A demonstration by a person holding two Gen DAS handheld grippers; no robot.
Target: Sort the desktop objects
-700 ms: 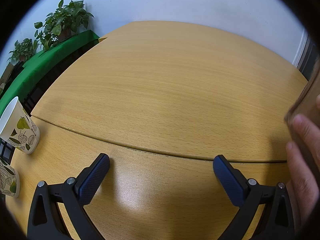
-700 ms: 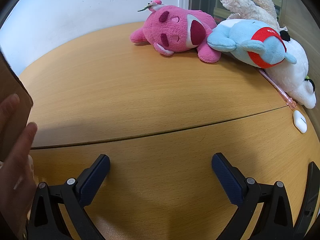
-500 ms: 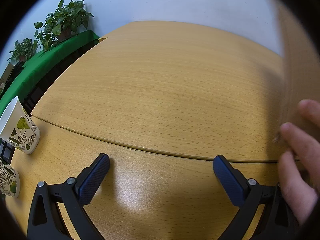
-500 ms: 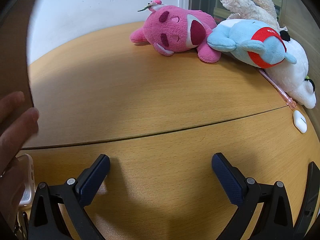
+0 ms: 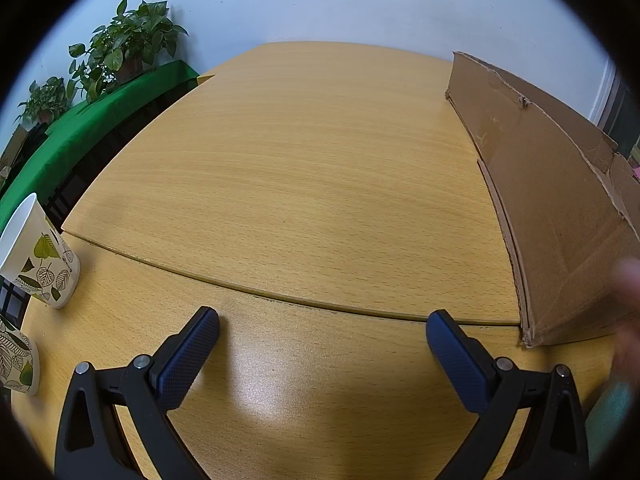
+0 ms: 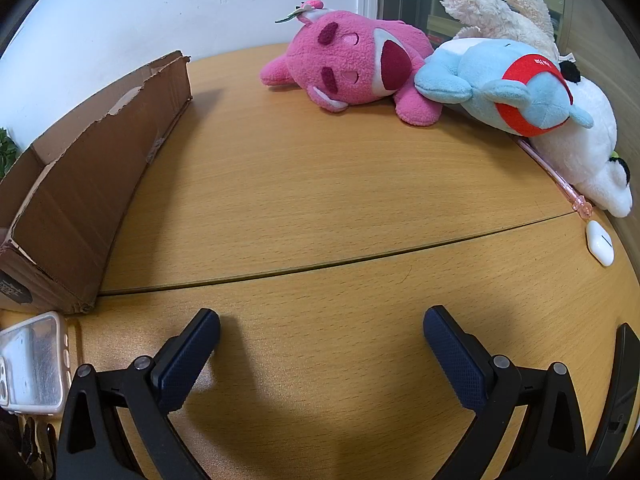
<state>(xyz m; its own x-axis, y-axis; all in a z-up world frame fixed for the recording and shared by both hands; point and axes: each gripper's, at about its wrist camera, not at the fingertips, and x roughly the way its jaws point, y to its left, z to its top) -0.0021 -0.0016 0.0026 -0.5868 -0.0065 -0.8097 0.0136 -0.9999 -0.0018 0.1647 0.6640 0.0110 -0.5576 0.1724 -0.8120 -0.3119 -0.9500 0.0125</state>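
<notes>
A brown cardboard box (image 5: pixel 552 200) stands on the wooden table (image 5: pixel 312 168), at the right in the left wrist view and at the left in the right wrist view (image 6: pixel 88 176). My left gripper (image 5: pixel 322 340) is open and empty over the table. My right gripper (image 6: pixel 320 340) is open and empty. A pink plush (image 6: pixel 352 64), a blue plush (image 6: pixel 500 88) and a white plush (image 6: pixel 580 152) lie at the far right. A pink pen (image 6: pixel 556 178) and a white earbud case (image 6: pixel 599 242) lie by them. A phone in a clear case (image 6: pixel 34 364) lies near the box.
Two leaf-print paper cups (image 5: pixel 38 256) (image 5: pixel 16 360) stand at the table's left edge. Potted plants (image 5: pixel 128 48) sit on a green-covered bench (image 5: pixel 80 120) beyond. A blurred hand (image 5: pixel 626 320) shows at the right. A dark object (image 6: pixel 618 392) is at the right edge.
A hand has set the cardboard box down on the table between the two grippers and is pulling away. The phone has come into view. Both grippers have stayed still.
</notes>
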